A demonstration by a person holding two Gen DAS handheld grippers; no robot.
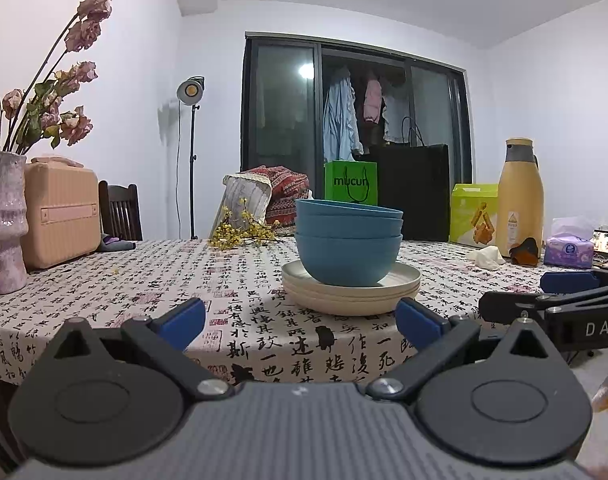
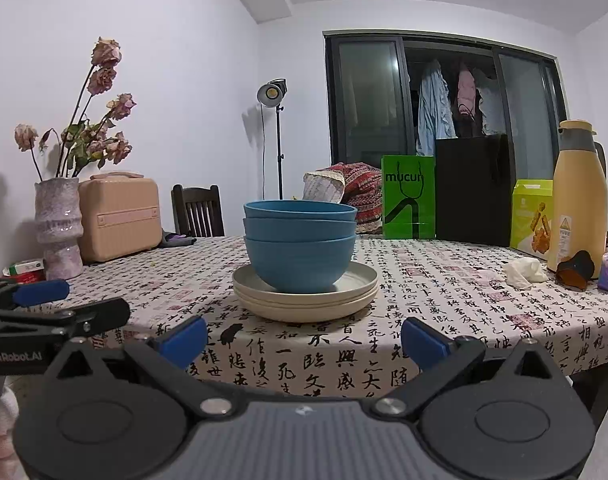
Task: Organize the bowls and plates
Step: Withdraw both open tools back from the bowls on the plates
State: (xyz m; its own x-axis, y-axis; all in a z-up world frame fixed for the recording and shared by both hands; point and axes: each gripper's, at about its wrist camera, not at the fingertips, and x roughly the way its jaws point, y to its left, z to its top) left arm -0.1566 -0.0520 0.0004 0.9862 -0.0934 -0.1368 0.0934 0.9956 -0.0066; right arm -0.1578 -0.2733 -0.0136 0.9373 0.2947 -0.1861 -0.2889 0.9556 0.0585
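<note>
Three blue bowls [image 1: 348,248] [image 2: 300,244] are nested on a stack of cream plates [image 1: 352,294] [image 2: 306,300] near the front edge of the calligraphy tablecloth [image 1: 144,280] [image 2: 464,300]. My left gripper [image 1: 300,322] hovers just short of the table edge, open, with nothing between its blue pads, facing the stack. My right gripper [image 2: 304,338] is likewise open and empty in front of the stack. Each gripper appears at the side of the other's view: the right gripper [image 1: 560,292] at the right edge, the left gripper [image 2: 44,304] at the left edge.
At the table's left stand a vase of dried roses [image 1: 4,220] [image 2: 60,228] and a beige case [image 1: 60,216] [image 2: 120,216]. At the back and right are a green bag [image 1: 350,182] [image 2: 408,200], a black bag [image 2: 472,188], a yellow flask [image 1: 520,200] [image 2: 580,200] and a tissue pack [image 1: 570,248].
</note>
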